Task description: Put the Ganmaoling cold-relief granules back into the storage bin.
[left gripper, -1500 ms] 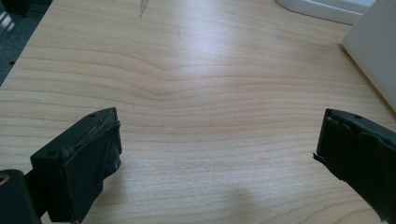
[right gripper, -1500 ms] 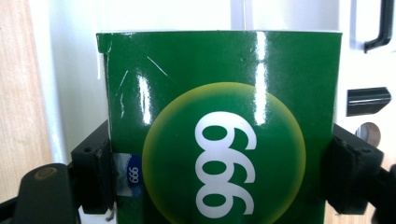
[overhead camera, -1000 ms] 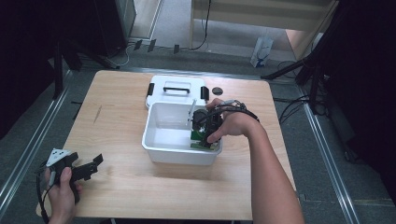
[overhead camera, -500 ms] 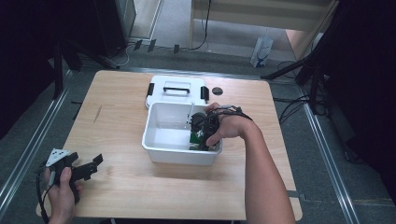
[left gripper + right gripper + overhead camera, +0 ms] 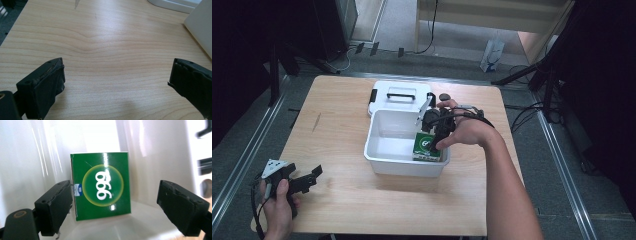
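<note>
A green box marked 999 [image 5: 101, 191] [image 5: 426, 146] stands inside the white plastic bin [image 5: 384, 161] at its near right corner. My right gripper [image 5: 115, 205] [image 5: 435, 131] reaches down into the bin and is open; the box sits between its jaws, close to the left jaw and apart from the right one. My left gripper [image 5: 304, 179] [image 5: 116, 87] rests low over the bare wood at the table's near left corner, open with nothing between its jaws.
The bin's white lid [image 5: 399, 95] with a black handle lies flat just behind the bin. A small dark round object [image 5: 444, 97] sits to the right of the lid. The bin's white wall [image 5: 200, 27] shows far right in the left gripper view.
The right hand has shifted slightly inside the bin while setting the green box down at the right corner. The left gripper has stayed in place.
</note>
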{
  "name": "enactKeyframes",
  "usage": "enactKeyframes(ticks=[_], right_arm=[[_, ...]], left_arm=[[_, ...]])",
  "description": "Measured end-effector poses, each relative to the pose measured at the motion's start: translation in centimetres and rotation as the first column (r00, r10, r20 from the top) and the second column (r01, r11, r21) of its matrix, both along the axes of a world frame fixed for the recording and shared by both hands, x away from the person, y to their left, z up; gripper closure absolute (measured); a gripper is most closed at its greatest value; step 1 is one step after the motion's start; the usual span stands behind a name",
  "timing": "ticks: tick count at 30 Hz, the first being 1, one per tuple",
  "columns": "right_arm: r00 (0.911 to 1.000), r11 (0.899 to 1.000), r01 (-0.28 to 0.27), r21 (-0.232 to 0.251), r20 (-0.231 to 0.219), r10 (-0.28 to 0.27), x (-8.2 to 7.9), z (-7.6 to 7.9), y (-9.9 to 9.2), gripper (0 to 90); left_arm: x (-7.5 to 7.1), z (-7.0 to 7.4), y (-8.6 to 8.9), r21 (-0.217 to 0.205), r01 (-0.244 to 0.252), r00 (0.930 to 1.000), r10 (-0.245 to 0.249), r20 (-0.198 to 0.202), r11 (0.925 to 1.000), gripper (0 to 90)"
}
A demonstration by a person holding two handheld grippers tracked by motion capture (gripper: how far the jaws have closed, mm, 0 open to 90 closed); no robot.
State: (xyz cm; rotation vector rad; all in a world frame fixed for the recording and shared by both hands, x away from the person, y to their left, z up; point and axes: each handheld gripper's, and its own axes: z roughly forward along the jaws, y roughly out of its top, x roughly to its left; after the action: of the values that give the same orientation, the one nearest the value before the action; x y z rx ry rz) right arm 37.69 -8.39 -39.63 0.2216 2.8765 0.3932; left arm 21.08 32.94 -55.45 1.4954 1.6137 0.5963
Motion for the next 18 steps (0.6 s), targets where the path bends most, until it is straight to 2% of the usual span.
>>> enactKeyframes(ticks=[5, 7, 10, 14, 15, 16, 18], right_arm=[[0.9986, 0.999, 0.04, 0.034, 0.032, -0.041, -0.4, 1.6, -1.4, 13.2], [0.9951, 0.995, 0.087, 0.056, 0.042, -0.089, -0.6, 2.3, -2.2, 13.4], [0.989, 0.987, 0.124, 0.103, 0.068, -0.131, -0.6, 3.1, -3.7, 13.4], [0.9686, 0.965, 0.225, 0.134, 0.077, -0.236, -0.8, 3.8, -5.6, 13.6], [0.9592, 0.954, 0.257, 0.153, 0.079, -0.271, -0.9, 3.9, -6.1, 14.0], [0.9546, 0.948, 0.272, 0.164, 0.078, -0.287, -0.9, 4.0, -6.5, 14.0], [0.9391, 0.93, 0.317, 0.185, 0.076, -0.335, -1.1, 4.0, -7.3, 13.9]], left_arm=[[0.0, 0.0, 0.0, 0.0, -0.001, 1.0, 0.001, 0.0, 1.0, 0.6], [0.0, 0.0, 0.0, 0.0, -0.002, 1.0, 0.002, 0.001, 1.0, 0.6], [0.0, 0.0, 0.0, 0.001, -0.003, 1.0, 0.003, 0.001, 1.0, 0.6], [0.0, 0.0, 0.0, 0.002, -0.003, 1.0, 0.003, 0.001, 1.0, 0.6], [0.0, 0.0, 0.0, 0.002, -0.004, 1.0, 0.004, 0.001, 1.0, 0.6], [0.0, 0.0, 0.0, 0.002, -0.004, 1.0, 0.004, 0.002, 1.0, 0.6], [0.0, 0.0, 0.0, 0.003, -0.002, 1.0, 0.002, 0.001, 1.0, 0.6]])
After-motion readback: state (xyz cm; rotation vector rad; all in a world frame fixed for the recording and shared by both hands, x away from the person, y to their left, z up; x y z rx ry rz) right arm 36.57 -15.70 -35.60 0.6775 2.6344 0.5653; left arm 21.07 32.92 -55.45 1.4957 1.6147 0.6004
